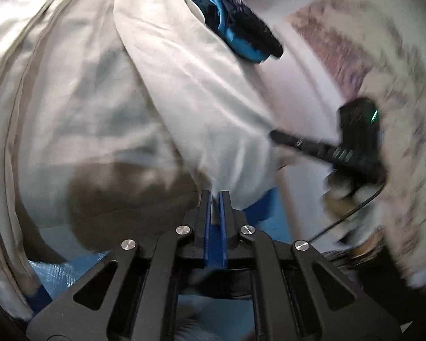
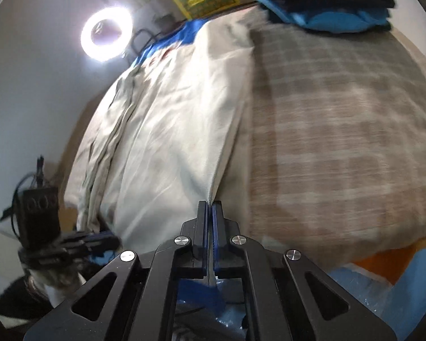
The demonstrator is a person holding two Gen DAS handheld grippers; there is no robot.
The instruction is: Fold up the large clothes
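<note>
The cream garment [image 2: 167, 130] is lying spread over the checked bed cover [image 2: 340, 130], running from 6 o'clock up toward 11 o'clock in the right wrist view. The right gripper [image 2: 209, 203] is pinching the garment's near edge, its jaws clenched on the cloth. The left gripper [image 1: 215, 193] is grasping the hem beside the blue trim [image 1: 262, 203], jaws closed on the fabric. At 1 o'clock, a folded blue and dark clothing pile [image 2: 326, 2] is resting on the bed. A ring light [image 2: 106, 37] is glowing at 11 o'clock.
</note>
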